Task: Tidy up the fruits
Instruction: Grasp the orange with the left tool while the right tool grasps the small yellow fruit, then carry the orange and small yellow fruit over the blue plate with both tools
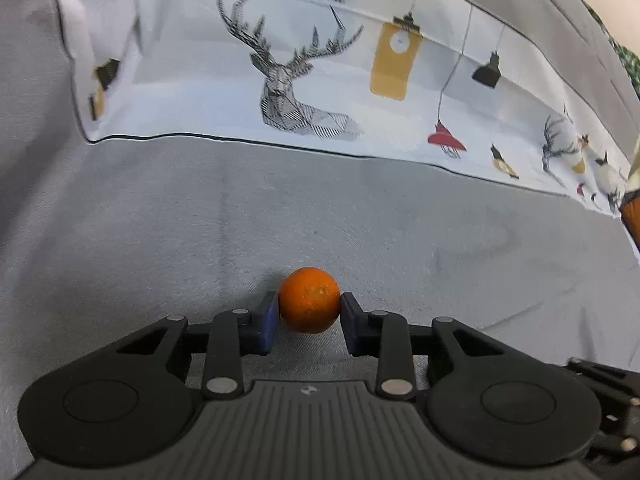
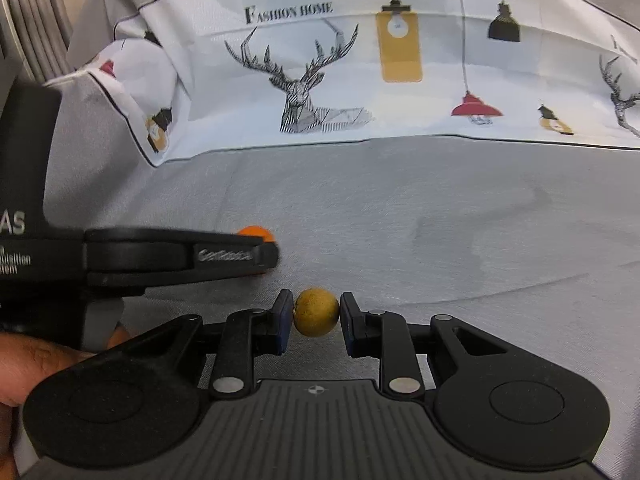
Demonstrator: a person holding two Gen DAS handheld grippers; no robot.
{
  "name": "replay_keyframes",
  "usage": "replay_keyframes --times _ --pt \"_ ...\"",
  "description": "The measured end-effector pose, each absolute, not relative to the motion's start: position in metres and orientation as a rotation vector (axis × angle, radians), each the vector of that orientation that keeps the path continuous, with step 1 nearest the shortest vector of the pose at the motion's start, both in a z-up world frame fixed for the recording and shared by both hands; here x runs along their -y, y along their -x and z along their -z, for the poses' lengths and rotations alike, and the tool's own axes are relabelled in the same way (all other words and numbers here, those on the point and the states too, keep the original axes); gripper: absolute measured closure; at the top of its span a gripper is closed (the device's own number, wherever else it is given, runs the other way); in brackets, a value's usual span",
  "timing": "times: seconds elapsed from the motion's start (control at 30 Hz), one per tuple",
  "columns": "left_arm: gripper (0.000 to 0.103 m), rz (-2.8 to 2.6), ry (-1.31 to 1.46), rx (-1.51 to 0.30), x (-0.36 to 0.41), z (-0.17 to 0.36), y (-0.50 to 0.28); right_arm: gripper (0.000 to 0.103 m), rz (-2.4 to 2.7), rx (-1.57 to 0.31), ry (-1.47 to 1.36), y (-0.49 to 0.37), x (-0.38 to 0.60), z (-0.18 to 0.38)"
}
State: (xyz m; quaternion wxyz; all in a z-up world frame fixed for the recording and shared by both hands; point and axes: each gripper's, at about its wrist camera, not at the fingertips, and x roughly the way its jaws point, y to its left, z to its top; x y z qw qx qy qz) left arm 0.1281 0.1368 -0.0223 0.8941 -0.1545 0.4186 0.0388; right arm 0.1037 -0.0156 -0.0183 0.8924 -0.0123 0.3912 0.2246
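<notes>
A small orange [image 1: 309,299] lies on the grey fabric seat [image 1: 400,220], and my left gripper [image 1: 309,308] is shut on it, one blue pad pressed to each side. My right gripper [image 2: 316,314] is shut on a small round yellow-brown fruit [image 2: 316,312] just over the same grey fabric [image 2: 440,220]. In the right wrist view the left gripper [image 2: 264,254] reaches in from the left in side view. The top of the orange [image 2: 254,231] peeks above its fingers, a short way left of and beyond the yellow-brown fruit.
A white cushion printed with a deer and hanging lamps [image 1: 280,80] stands along the back of the seat. An orange-coloured object [image 1: 632,216] is cut off at the right edge. A person's hand [image 2: 24,360] holds the left gripper's handle.
</notes>
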Motion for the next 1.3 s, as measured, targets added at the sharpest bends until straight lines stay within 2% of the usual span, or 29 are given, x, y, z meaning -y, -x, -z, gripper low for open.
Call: replay_keyframes --times 0.4,0.7,0.93,1.3 --pt "0.067 -0.091 0.254 -0.788 -0.106 -0.026 -0.052 0.076 -0.489 -0.669 -0.061 -0.039 0.097 -0.046" --pt "0.067 0.034 0.164 -0.572 -0.047 -0.078 0.022 0.076 -0.398 -0.618 -0.117 0.019 0.172 -0.05" --pt "0.067 0.094 0.197 -0.601 -0.017 -0.075 0.049 0.076 -0.384 -0.537 -0.119 0.037 0.197 -0.044" --pt "0.067 0.038 0.282 -0.654 -0.033 -0.061 0.033 0.076 -0.33 -0.573 -0.156 0.021 0.203 -0.027"
